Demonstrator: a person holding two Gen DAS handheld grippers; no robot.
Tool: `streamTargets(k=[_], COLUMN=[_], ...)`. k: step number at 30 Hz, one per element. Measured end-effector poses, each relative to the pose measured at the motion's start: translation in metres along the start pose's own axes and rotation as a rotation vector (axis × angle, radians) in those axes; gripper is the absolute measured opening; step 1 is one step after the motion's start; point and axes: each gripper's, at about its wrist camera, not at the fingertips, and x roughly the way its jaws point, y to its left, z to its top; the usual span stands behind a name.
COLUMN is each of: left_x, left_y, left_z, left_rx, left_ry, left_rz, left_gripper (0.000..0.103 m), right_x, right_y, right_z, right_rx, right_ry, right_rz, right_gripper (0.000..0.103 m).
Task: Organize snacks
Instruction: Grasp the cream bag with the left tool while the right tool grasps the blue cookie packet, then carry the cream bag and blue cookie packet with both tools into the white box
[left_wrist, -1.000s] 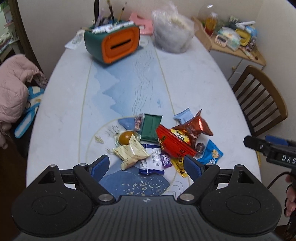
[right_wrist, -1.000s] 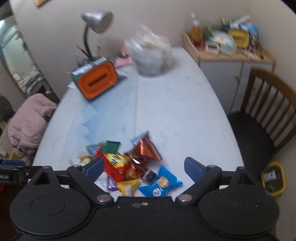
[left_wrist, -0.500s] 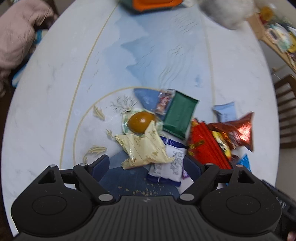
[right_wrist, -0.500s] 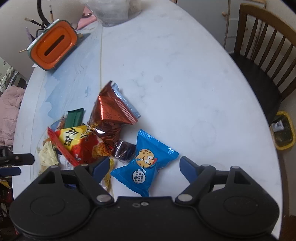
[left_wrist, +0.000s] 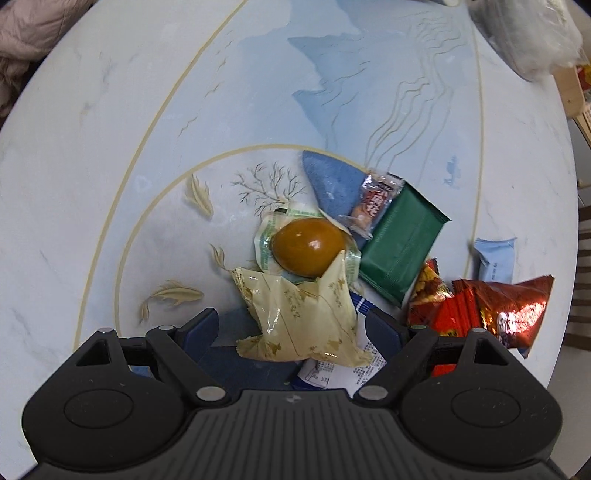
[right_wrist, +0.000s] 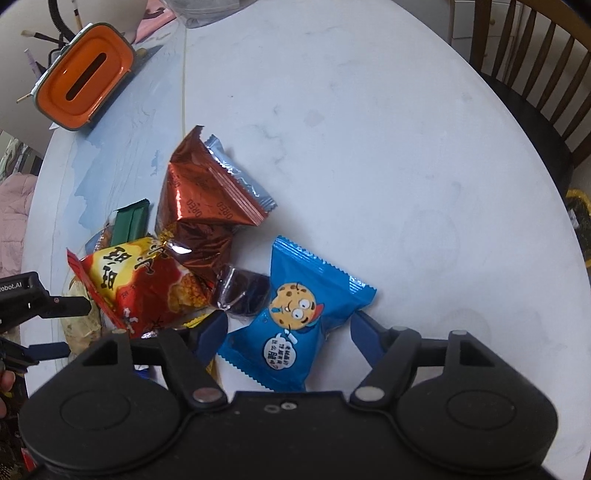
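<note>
A pile of snack packets lies on the white and blue table (right_wrist: 369, 129). My left gripper (left_wrist: 295, 325) points down at it, open, with a cream packet (left_wrist: 299, 317) between its fingers. Just beyond are a brown egg in clear wrap (left_wrist: 308, 245), a green packet (left_wrist: 400, 247) and red packets (left_wrist: 480, 310). My right gripper (right_wrist: 288, 328) straddles a blue cookie packet (right_wrist: 295, 317). Its jaws are closing, and the pads stand at the packet's edges without visibly squeezing it. Beside it lie a dark candy (right_wrist: 242, 291), a brown Oreo packet (right_wrist: 203, 195) and a red-yellow packet (right_wrist: 147, 284).
An orange and green box (right_wrist: 81, 77) stands at the table's far left. A wooden chair (right_wrist: 535, 74) is at the right edge. A plastic bag (left_wrist: 528, 33) sits at the far end, and a pink jacket (left_wrist: 29, 29) lies off the left side.
Both grippers came down onto the pile and tilted downward. The left now frames the cream packet. The right jaws have narrowed around the blue cookie packet.
</note>
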Motion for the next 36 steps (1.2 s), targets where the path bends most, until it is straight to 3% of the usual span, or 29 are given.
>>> streamTargets(k=[9, 15, 22, 36], left_x=[0.006, 0.002, -0.008, -0.063], left_y=[0.004, 0.005, 0.009, 0.003], left_z=[0.003, -0.002, -0.007, -0.035], left_rx=[-0.032, -0.041, -0.046, 0.013], left_ry=[0.008, -0.011, -0.022, -0.082], left_rz=[-0.035, -0.032, -0.051, -0.101], left_gripper=[0.064, 0.058, 0.056, 0.056], right_x=[0.004, 0.0, -0.009, -0.055], right_y=[-0.005, -0.007, -0.009, 0.001], right_z=[-0.004, -0.007, -0.012, -0.026], right_rx=[0.026, 0.017, 0.009, -0.045], right_ry=[-0.014, -0.035, -0.068, -0.138], right_rz=[0.023, 0.014, 0.012, 0.048], right_gripper=[0.056, 0.047, 0.034, 0.032])
